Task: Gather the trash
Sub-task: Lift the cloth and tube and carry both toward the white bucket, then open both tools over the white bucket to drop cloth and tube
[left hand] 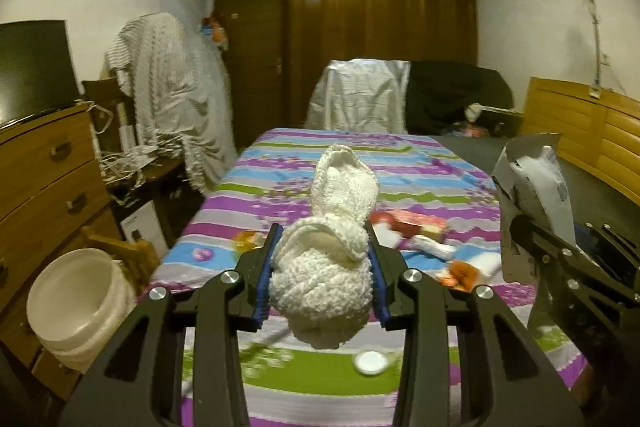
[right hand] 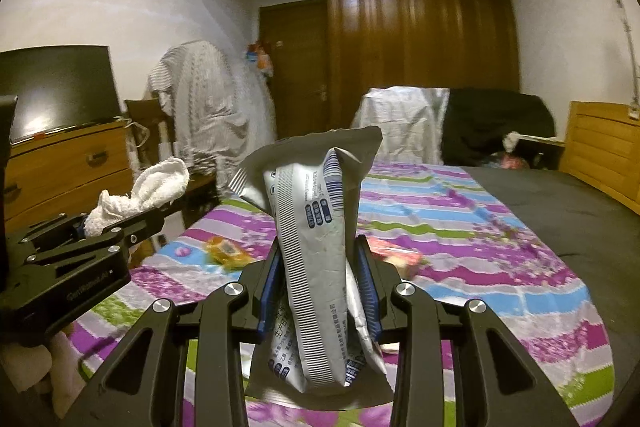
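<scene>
Left gripper clamped tight on a crumpled white cloth, right gripper pinched on a silver foil packet, both held above the striped bedspread, red wrapper and orange wrapper lying beyond, wardrobe far back.
</scene>
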The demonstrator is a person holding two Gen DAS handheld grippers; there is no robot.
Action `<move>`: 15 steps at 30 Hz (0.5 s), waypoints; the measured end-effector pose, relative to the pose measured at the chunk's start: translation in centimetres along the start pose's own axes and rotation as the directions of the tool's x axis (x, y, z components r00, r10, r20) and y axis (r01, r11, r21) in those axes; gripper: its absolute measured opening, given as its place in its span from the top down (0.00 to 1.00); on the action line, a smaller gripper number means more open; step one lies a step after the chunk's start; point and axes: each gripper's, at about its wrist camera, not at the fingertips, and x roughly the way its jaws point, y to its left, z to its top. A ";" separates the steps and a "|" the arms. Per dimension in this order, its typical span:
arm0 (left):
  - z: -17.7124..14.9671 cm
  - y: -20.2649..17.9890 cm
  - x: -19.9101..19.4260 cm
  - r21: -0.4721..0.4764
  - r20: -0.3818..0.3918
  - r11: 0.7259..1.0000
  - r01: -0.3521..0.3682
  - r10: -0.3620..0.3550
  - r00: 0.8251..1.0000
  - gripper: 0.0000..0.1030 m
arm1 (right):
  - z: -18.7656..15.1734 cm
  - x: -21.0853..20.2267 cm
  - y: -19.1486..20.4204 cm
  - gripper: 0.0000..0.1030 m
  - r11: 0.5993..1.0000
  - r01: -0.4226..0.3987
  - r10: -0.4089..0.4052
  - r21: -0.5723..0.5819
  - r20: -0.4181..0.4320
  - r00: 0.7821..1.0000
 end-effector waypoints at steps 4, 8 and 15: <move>0.4 3.3 0.0 -0.033 -0.002 0.998 -0.058 0.058 0.998 0.64 | 1.5 2.4 3.5 0.65 0.997 -0.077 0.076 -0.019 -0.019 0.997; 0.6 7.9 -0.2 -0.079 -0.014 0.988 -0.133 0.132 0.991 0.64 | 3.1 4.6 7.7 0.65 0.987 -0.155 0.154 -0.038 -0.037 0.987; 1.0 15.5 -1.5 -0.151 -0.028 0.954 -0.258 0.257 0.966 0.64 | 5.7 8.3 16.7 0.65 0.953 -0.291 0.285 -0.085 -0.074 0.956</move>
